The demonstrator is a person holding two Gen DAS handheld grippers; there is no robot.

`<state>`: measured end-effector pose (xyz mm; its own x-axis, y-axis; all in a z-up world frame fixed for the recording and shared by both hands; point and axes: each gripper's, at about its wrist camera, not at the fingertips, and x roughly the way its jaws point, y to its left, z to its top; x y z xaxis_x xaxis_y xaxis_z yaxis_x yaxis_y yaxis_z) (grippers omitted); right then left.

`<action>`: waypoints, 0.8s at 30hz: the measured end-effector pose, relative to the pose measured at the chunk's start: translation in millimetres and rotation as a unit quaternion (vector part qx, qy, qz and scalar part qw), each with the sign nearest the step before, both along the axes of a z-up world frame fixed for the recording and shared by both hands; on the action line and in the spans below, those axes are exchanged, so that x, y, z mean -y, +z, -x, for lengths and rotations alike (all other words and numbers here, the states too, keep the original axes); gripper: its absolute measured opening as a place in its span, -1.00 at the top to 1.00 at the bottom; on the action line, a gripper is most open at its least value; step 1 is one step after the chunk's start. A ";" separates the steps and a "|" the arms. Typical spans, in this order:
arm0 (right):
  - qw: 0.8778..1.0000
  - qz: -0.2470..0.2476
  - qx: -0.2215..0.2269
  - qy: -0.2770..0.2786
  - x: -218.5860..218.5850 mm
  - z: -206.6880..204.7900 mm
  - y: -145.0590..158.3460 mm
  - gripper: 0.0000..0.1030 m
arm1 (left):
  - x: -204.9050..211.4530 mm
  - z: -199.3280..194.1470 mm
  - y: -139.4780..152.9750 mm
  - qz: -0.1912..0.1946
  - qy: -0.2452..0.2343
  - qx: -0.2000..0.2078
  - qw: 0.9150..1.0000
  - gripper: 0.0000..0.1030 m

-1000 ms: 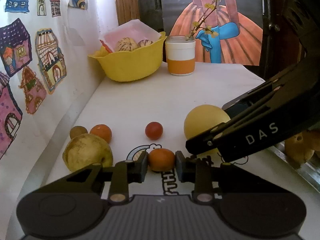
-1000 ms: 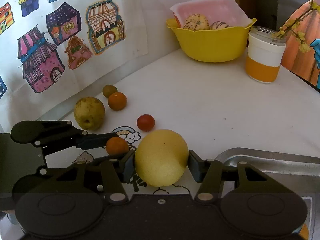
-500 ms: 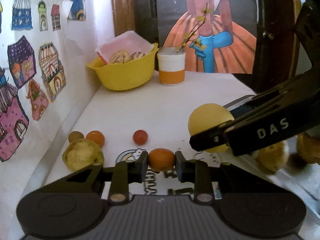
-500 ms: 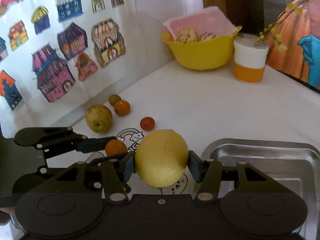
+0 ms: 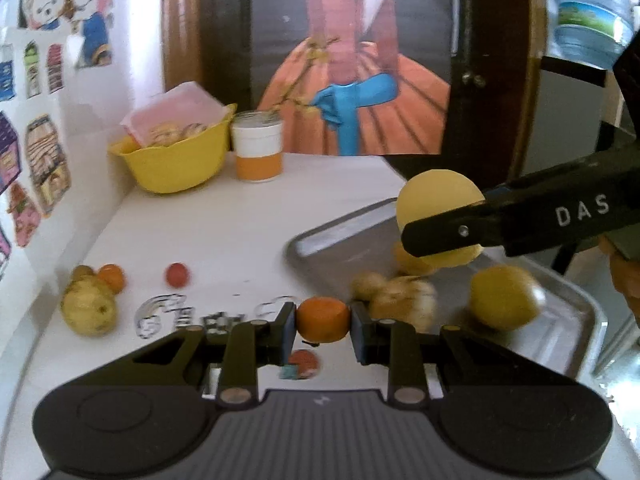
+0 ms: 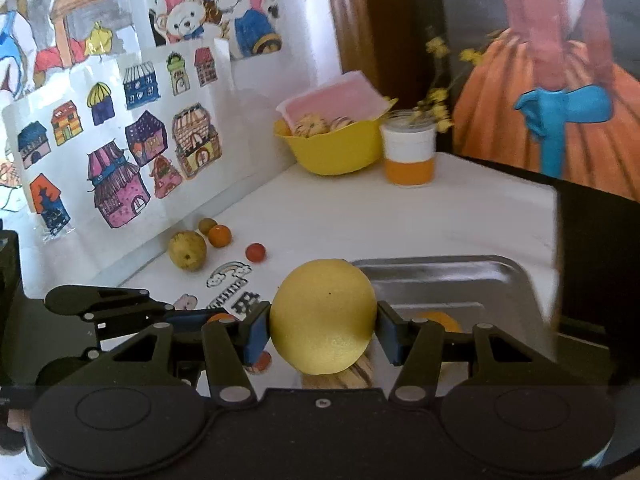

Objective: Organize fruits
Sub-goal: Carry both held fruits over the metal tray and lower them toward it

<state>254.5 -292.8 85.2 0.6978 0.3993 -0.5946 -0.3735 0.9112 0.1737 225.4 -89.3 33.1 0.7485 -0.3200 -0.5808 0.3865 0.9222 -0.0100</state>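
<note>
My left gripper is shut on a small orange tangerine, held in the air near the left edge of the metal tray. My right gripper is shut on a large yellow fruit, lifted over the tray; the left wrist view shows that yellow fruit above the tray. Several yellowish fruits lie in the tray. On the white table stay a green-yellow pear, a second tangerine, a small olive fruit and a red tomato.
A yellow bowl holding striped fruits and pink paper stands at the back by the wall, with a white-and-orange cup of twigs beside it. Drawings cover the left wall. The table edge drops off on the right.
Both grippers have risen with their fruits and moved right, toward the tray. The tray and the fruits in it have come into the left wrist view.
</note>
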 end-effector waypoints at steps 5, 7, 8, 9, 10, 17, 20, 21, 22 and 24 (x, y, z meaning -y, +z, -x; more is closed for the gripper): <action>1.000 -0.003 0.002 -0.024 27.4 36.7 1.8 -0.10 | 22.4 15.3 2.9 0.005 -0.023 0.001 1.000 0.39; 0.999 -0.002 0.002 -0.033 36.9 52.0 0.4 -0.10 | 29.6 20.0 2.8 0.006 -0.030 0.001 1.000 0.40; 0.999 -0.001 0.002 -0.038 41.1 59.3 -0.8 -0.10 | 32.5 21.7 2.3 0.010 -0.033 0.000 0.999 0.40; 0.999 -0.001 0.001 -0.043 45.4 66.5 -2.9 -0.10 | 35.1 23.0 1.6 0.013 -0.035 0.000 0.999 0.40; 0.999 0.000 0.000 -0.047 48.8 72.9 -5.3 -0.10 | 37.2 23.4 0.5 0.016 -0.036 -0.002 0.999 0.40; 0.998 0.015 -0.014 -0.064 60.9 102.7 -29.9 -0.10 | 47.7 20.5 -6.6 0.041 -0.033 -0.030 0.998 0.40; 0.997 0.015 -0.017 -0.069 61.8 106.3 -39.5 -0.10 | 52.6 20.4 -9.4 0.038 -0.034 -0.035 0.998 0.40; 0.997 0.018 -0.016 -0.069 60.8 106.4 -42.3 -0.10 | 54.6 20.6 -10.2 0.037 -0.034 -0.038 0.998 0.40; 0.997 0.022 -0.014 -0.069 59.7 107.0 -44.8 -0.11 | 55.8 20.4 -11.0 0.036 -0.034 -0.040 0.998 0.40; 0.997 0.028 -0.009 -0.068 57.0 107.7 -49.1 -0.10 | 58.9 20.1 -12.6 0.032 -0.034 -0.044 0.998 0.40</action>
